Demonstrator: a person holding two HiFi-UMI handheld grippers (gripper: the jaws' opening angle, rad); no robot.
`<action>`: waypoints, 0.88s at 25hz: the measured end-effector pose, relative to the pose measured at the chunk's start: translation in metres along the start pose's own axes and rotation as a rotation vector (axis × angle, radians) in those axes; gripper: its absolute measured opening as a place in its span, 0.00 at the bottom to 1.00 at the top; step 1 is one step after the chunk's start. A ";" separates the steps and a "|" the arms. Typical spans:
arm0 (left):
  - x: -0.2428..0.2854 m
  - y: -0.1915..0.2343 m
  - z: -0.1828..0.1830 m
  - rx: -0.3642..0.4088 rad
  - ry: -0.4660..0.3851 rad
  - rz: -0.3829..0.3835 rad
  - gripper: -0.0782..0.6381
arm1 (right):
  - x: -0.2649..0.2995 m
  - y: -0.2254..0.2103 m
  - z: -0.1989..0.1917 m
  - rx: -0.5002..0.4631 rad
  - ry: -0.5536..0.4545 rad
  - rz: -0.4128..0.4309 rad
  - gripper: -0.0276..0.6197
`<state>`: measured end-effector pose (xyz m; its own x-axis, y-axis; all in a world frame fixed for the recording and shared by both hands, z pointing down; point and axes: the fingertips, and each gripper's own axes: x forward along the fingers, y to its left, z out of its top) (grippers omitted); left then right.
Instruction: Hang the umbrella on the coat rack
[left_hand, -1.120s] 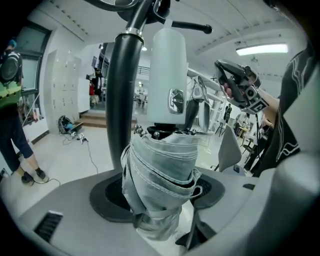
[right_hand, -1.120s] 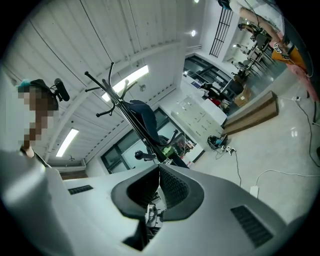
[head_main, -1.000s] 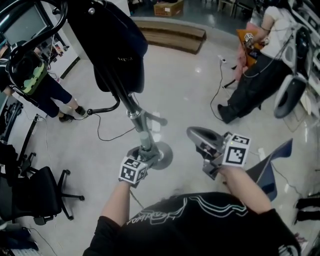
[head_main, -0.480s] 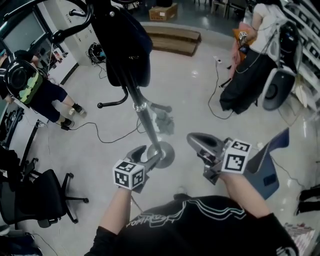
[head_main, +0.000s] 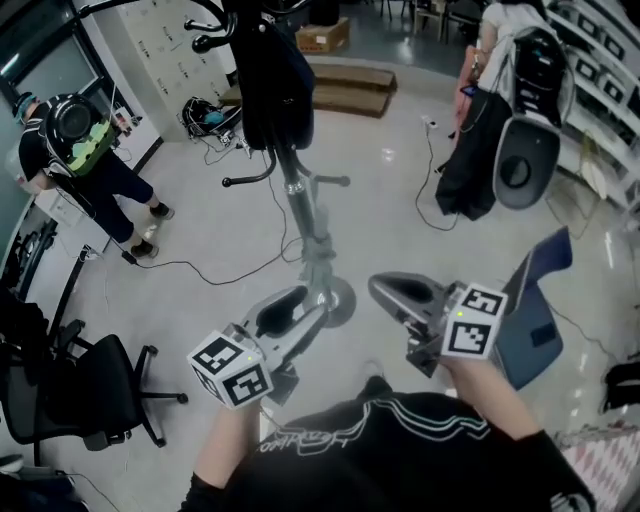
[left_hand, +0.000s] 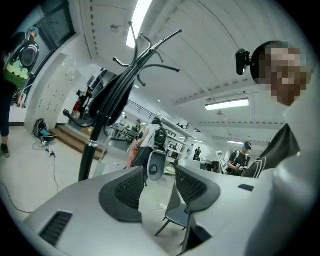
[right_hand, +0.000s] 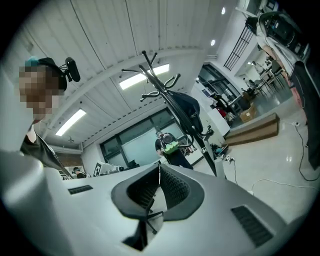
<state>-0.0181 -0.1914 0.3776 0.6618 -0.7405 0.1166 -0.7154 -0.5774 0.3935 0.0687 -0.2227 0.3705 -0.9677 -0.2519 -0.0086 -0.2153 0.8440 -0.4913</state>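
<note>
A dark folded umbrella (head_main: 275, 85) hangs near the top of the black coat rack (head_main: 310, 225), above its round base. It also shows in the left gripper view as the umbrella (left_hand: 107, 97) against the rack pole (left_hand: 86, 160), and in the right gripper view as the umbrella (right_hand: 187, 112). My left gripper (head_main: 295, 312) floats in front of the pole, apart from it. Its jaws have just been closing and stand open (left_hand: 159, 172) with nothing between them. To its right, my right gripper (head_main: 392, 290) is shut and empty, pads together (right_hand: 159, 170).
A person with a green backpack (head_main: 75, 130) stands at the left, another person (head_main: 480, 150) at the back right. A black office chair (head_main: 85, 385) sits at the near left and a blue chair (head_main: 530, 320) at the right. Cables (head_main: 200, 265) trail over the floor near a wooden platform (head_main: 350, 75).
My left gripper has come away from the low part of the rack pole and risen toward me, its jaws narrower. The right gripper shifted a little. The head view has tilted upward.
</note>
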 end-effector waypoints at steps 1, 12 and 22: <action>-0.009 -0.014 0.003 0.017 -0.007 -0.016 0.38 | -0.003 0.012 -0.001 -0.007 -0.007 0.001 0.07; -0.073 -0.096 0.001 0.065 -0.059 -0.058 0.12 | -0.035 0.114 -0.022 -0.030 -0.070 0.041 0.06; -0.095 -0.123 -0.005 0.069 -0.064 -0.097 0.11 | -0.046 0.148 -0.031 -0.057 -0.099 0.021 0.06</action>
<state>0.0086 -0.0486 0.3224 0.7145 -0.6993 0.0219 -0.6641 -0.6679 0.3361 0.0774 -0.0712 0.3255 -0.9552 -0.2766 -0.1056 -0.2046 0.8746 -0.4396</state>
